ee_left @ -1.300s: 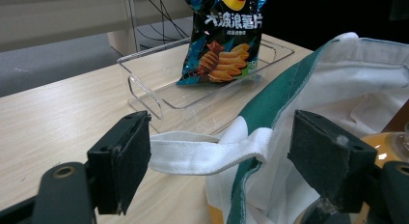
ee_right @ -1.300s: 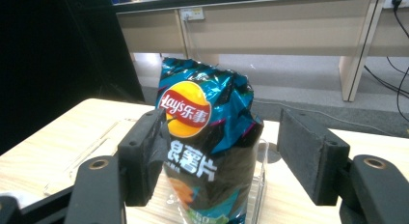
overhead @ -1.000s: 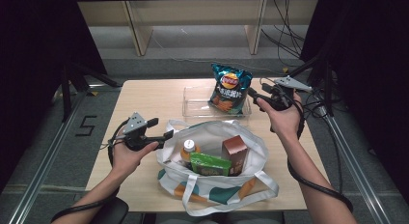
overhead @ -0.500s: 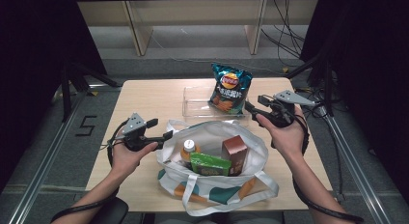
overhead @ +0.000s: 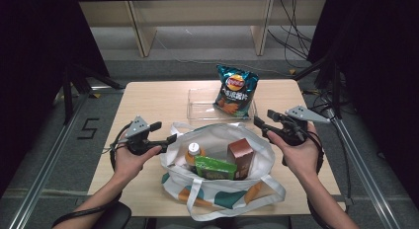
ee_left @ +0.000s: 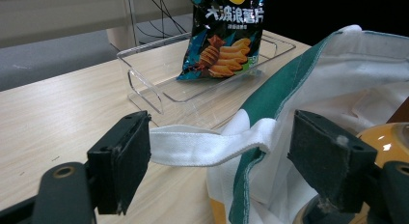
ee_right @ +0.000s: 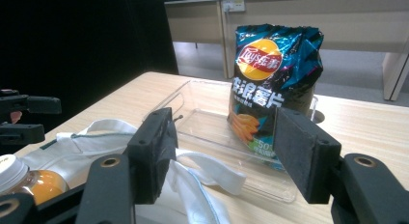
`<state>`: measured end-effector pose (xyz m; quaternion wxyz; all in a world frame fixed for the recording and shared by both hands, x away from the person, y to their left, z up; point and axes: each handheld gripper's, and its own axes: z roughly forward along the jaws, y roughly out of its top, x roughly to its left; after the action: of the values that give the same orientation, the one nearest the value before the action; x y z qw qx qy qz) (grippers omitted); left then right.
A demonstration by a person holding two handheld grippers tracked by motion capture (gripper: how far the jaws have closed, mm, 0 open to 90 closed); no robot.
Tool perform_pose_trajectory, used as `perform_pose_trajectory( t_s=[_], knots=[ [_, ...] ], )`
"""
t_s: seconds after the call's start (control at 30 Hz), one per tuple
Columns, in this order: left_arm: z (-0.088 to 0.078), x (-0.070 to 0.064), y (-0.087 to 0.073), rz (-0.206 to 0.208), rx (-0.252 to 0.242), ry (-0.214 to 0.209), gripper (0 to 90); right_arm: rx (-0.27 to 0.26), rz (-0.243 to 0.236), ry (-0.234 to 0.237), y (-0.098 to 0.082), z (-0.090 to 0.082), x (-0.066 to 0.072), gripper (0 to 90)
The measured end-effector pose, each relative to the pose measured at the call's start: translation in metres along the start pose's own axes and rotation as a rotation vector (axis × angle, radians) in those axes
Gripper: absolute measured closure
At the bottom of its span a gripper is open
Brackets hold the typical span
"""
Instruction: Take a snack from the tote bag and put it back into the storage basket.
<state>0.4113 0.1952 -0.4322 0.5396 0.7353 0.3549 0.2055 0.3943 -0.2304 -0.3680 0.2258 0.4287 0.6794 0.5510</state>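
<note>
- High view: a white tote bag [overhead: 217, 165] with green trim sits near the front of the worktop [overhead: 158, 98], mouth up, so what stands in it can be reached from above: an orange drink bottle [overhead: 193, 154], a green carton [overhead: 215, 167] and a brown box [overhead: 240, 157]. Behind the bag lies a clear tray [overhead: 200, 104] with a bag of crisps [overhead: 235, 90] leaning upright in it, probably the spot where things from the tote get set out. The left gripper [overhead: 170, 138] rests at the tote's left rim, jaws apart, and the right gripper [overhead: 258, 123] hovers just off the right rim, jaws also apart and empty (one hand on each side looks like a way to keep the soft bag steady and its mouth wide).
- Left gripper view: the tote's white handle strap [ee_left: 202, 146] runs across between the two pads, which stand wide and do not press on it; the bottle's orange shoulder shows at the right edge. I judge the strap is lined up for a pinch.
- Right gripper view: the pads are wide apart with nothing between them, the crisps and tray lie beyond, and the tote's rim and other strap [ee_right: 212, 171] lie just below, within easy reach for a pinch.
</note>
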Motion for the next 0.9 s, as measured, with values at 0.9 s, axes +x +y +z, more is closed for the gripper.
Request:
perform_pose_trajectory(
  t_s=[0.9],
  knots=[
    [0.000, -0.001, 0.003, -0.003, 0.002, 0.015, 21.3, -0.008, 0.015, 0.084, -0.012, -0.029, 0.041, 35.8]
  ],
)
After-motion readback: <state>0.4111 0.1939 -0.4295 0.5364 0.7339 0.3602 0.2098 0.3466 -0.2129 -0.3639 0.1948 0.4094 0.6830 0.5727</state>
